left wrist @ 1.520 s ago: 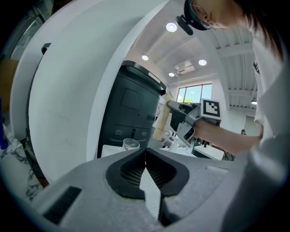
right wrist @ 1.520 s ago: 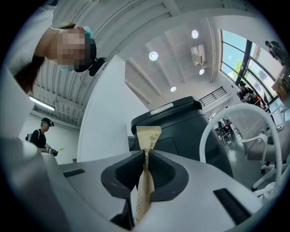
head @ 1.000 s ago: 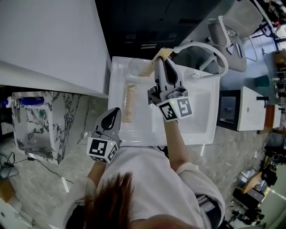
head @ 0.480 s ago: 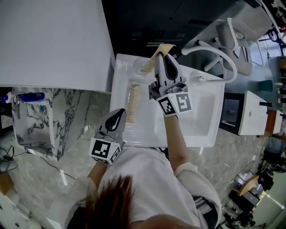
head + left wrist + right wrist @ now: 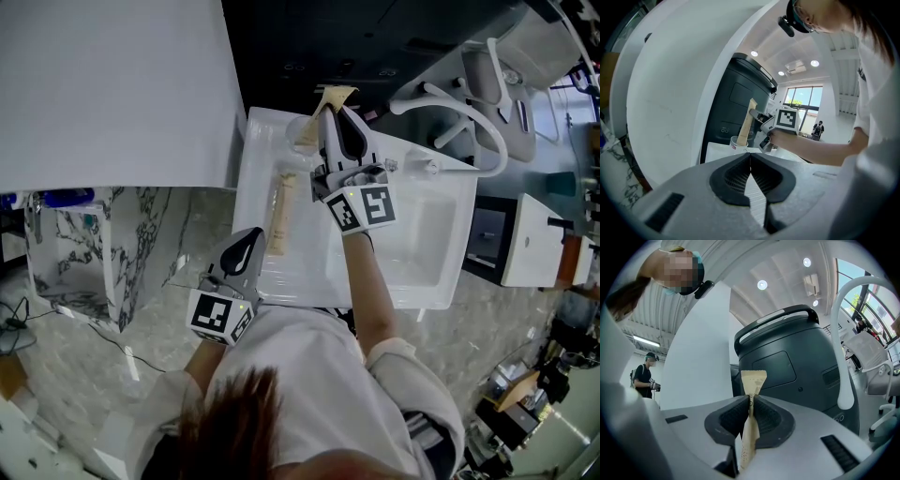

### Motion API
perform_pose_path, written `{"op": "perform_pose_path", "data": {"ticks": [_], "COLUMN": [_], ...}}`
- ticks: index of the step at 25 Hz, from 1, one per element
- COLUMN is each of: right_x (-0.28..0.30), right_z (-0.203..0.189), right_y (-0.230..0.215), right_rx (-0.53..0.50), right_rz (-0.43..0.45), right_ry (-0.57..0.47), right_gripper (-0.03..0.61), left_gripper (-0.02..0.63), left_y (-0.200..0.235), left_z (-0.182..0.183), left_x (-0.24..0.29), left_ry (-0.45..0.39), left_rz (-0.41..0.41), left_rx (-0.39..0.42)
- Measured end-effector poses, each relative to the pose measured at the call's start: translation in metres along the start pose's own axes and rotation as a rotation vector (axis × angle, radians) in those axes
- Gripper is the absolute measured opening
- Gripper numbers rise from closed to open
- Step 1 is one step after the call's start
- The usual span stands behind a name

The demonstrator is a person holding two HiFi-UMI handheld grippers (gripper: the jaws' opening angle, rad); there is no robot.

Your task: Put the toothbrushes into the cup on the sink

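My right gripper (image 5: 330,120) is shut on a toothbrush in a tan paper wrapper (image 5: 319,111), held upright over the back left corner of the white sink (image 5: 431,281). The wrapper's lower end is at the mouth of the pale cup (image 5: 298,136); in the left gripper view the toothbrush (image 5: 746,123) leans out of the cup (image 5: 739,142). In the right gripper view the wrapper (image 5: 753,379) is pinched between the pads of my right gripper (image 5: 751,401). A second wrapped toothbrush (image 5: 278,216) lies on the sink's left ledge. My left gripper (image 5: 246,239) (image 5: 750,157) is shut and holds nothing, at the sink's near left corner.
A white curved faucet (image 5: 459,105) arches over the basin on the right. A large dark machine (image 5: 787,357) stands behind the sink. A white panel (image 5: 112,94) and a marble-patterned stand (image 5: 84,253) are on the left. An office chair (image 5: 511,66) is at the far right.
My right gripper has moved down and left with the wrapped toothbrush, bringing its lower end to the cup. The left gripper has stayed put.
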State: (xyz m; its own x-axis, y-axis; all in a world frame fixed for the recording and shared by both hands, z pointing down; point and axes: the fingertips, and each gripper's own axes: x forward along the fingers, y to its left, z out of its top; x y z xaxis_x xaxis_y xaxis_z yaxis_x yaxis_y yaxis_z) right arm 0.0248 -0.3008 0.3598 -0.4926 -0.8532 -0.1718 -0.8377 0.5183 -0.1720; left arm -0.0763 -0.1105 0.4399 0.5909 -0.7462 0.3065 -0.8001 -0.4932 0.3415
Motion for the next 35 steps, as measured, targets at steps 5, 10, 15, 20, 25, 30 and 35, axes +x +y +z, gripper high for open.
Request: {"op": "perform_pose_path", "data": {"ticks": [5,10,15,20,25,30,35], "right_x": [-0.001,-0.002,-0.006,-0.011,-0.018,-0.022,-0.024], "right_z": [-0.013,-0.028,-0.048,-0.062,-0.072,-0.079,-0.080], "right_y": [0.002,0.002,-0.001,-0.002,-0.003,-0.003,0.000], "right_rx": [-0.005,-0.041,-0.089,-0.104,-0.124,-0.128,-0.133], "right_rz": [0.000,-0.003,-0.020,-0.033,-0.037,-0.035,-0.028], "right_ry": [0.027,0.069,0.146,0.197,0.241,0.260,0.265], "right_gripper": [0.038,0.038,0.038,0.038,0.038,0.038,0.038], "left_gripper": [0.015,0.015,0.015,0.015,0.015,0.015,0.015], "left_y": [0.002,0.000,-0.001,-0.001,-0.003,-0.004,-0.005], "left_z": [-0.001,-0.001,0.001,0.001,0.001,0.001,0.002], "left_x": [-0.002,-0.001,0.000,-0.001,0.000,0.000,-0.001], "left_ry": [0.000,-0.002,-0.005,-0.007,-0.010,-0.013,-0.015], "left_rz": [0.006,0.008,0.009,0.011,0.008,0.007,0.012], "left_rx": [-0.006,-0.007,-0.003,-0.003,-0.001,-0.003,-0.004]}}
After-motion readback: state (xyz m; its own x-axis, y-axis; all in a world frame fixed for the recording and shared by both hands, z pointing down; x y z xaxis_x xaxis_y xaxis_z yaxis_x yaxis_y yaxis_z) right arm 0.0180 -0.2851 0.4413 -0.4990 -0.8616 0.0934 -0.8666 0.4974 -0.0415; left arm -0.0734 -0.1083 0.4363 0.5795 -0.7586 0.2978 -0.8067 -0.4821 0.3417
